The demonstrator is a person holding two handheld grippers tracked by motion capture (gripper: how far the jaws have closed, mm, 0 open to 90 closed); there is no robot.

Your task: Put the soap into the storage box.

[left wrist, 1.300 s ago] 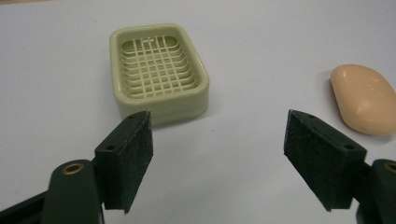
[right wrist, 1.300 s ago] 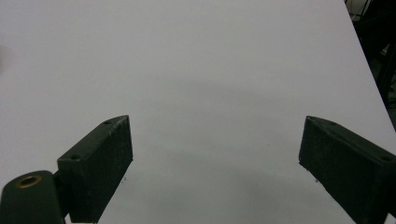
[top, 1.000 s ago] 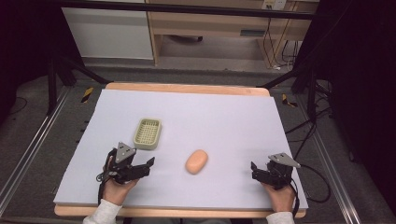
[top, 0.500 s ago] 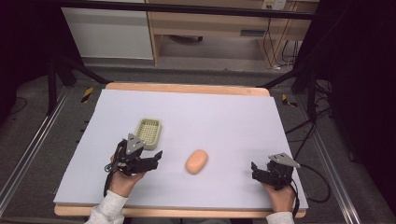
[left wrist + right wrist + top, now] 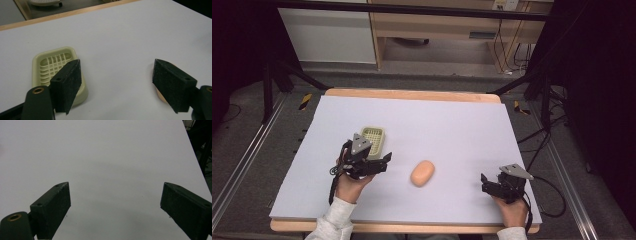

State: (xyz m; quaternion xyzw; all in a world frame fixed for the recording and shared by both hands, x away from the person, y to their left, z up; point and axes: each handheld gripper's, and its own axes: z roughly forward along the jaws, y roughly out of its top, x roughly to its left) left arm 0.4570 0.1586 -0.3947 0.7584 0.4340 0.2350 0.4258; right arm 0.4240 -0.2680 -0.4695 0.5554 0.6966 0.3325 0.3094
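Note:
A pale green soap dish (image 5: 374, 136) with a slotted floor lies left of the table's middle. An orange oval soap bar (image 5: 422, 173) rests to its right, nearer the front. My left gripper (image 5: 381, 163) hovers just in front of the dish, open and holding nothing. In the left gripper view the dish (image 5: 55, 63) lies partly behind the left jaw. A sliver of the soap bar (image 5: 160, 96) peeks out behind the right jaw, and the left gripper (image 5: 117, 73) stands wide open. My right gripper (image 5: 485, 183) rests open near the front right; its jaws (image 5: 115, 195) frame bare table.
The white table top (image 5: 452, 130) has a wooden edge at the back and front. A black cable (image 5: 552, 200) trails off the right side. Dark frame legs and floor rails surround the table.
My left gripper has moved forward and to the right, up to the soap dish's near side. The right gripper, the dish and the soap bar have stayed in place.

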